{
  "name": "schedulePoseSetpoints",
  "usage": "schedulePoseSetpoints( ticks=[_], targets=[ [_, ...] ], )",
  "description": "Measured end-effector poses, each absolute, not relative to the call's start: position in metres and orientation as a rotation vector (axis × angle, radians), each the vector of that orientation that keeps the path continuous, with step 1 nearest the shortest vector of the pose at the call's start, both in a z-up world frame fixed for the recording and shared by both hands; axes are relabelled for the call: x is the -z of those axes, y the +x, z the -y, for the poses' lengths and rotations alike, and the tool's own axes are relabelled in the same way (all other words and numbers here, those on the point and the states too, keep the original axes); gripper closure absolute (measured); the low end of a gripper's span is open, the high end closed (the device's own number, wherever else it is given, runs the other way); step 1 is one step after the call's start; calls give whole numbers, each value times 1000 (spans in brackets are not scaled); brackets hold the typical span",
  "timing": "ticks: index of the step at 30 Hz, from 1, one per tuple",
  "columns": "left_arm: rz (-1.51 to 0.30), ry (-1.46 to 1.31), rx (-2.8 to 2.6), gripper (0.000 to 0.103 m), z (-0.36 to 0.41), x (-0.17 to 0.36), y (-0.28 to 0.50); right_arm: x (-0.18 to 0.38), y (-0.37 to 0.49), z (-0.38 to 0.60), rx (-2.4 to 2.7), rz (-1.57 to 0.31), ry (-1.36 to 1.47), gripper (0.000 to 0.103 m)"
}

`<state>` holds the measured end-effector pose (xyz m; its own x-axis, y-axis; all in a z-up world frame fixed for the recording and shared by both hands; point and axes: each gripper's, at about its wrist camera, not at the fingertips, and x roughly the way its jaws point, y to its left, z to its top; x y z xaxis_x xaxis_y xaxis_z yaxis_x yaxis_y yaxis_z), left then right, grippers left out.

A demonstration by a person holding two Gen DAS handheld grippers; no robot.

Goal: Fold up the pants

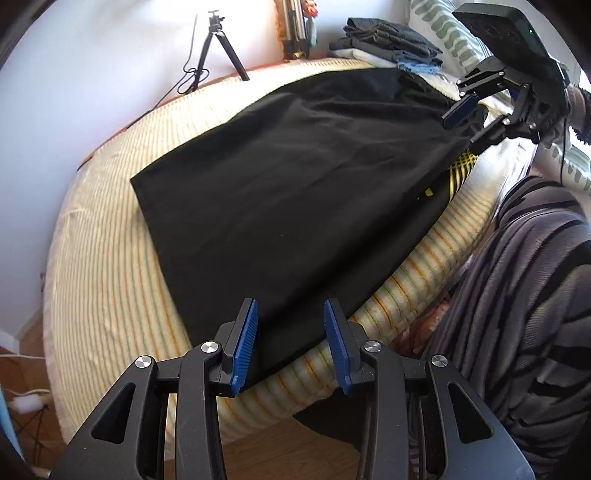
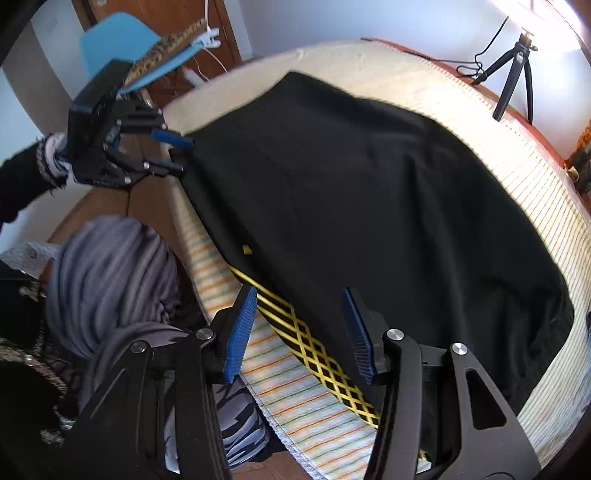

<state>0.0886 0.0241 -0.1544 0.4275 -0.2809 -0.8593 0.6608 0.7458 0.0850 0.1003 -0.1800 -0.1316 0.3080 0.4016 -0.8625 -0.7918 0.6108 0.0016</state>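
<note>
Black pants [image 1: 295, 177] with a yellow lattice stripe [image 1: 460, 168] lie flat across a striped bed [image 1: 110, 258]. My left gripper [image 1: 291, 347] is open at the leg-hem end by the bed's near edge, jaws apart over the cloth corner. My right gripper [image 2: 301, 332] is open over the waist end, above the yellow stripe [image 2: 321, 354] of the pants [image 2: 369, 192]. Each gripper shows in the other view: the right one [image 1: 467, 122] at the far end, the left one [image 2: 177, 153] at the hem. Neither holds cloth.
A stack of folded dark clothes [image 1: 391, 40] sits at the bed's head by a patterned pillow [image 1: 443, 29]. A small tripod [image 1: 221, 48] stands on the bed's far side. The person's grey striped clothing [image 1: 517, 295] is beside the bed. A blue chair [image 2: 129, 44] stands behind.
</note>
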Motion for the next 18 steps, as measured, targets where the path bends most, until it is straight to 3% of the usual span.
schedulePoseSetpoints(
  ticks=[5, 6, 9, 11, 14, 18],
  targets=[
    [-944, 481, 604, 68, -19, 157, 91, 153, 99, 170, -776, -967, -567, 53],
    [-945, 477, 604, 74, -19, 157, 93, 156, 100, 168, -766, -967, -577, 54],
    [-943, 489, 608, 92, -17, 159, 93, 160, 101, 166, -751, -962, -599, 65],
    [-932, 500, 608, 98, -16, 160, 94, 158, 102, 167, -750, -954, -609, 72],
    [-918, 484, 603, 100, -18, 156, 94, 158, 102, 165, -742, -944, -623, 93],
    [-890, 469, 590, 102, -22, 149, 90, 152, 100, 166, -746, -939, -620, 98]
  ],
)
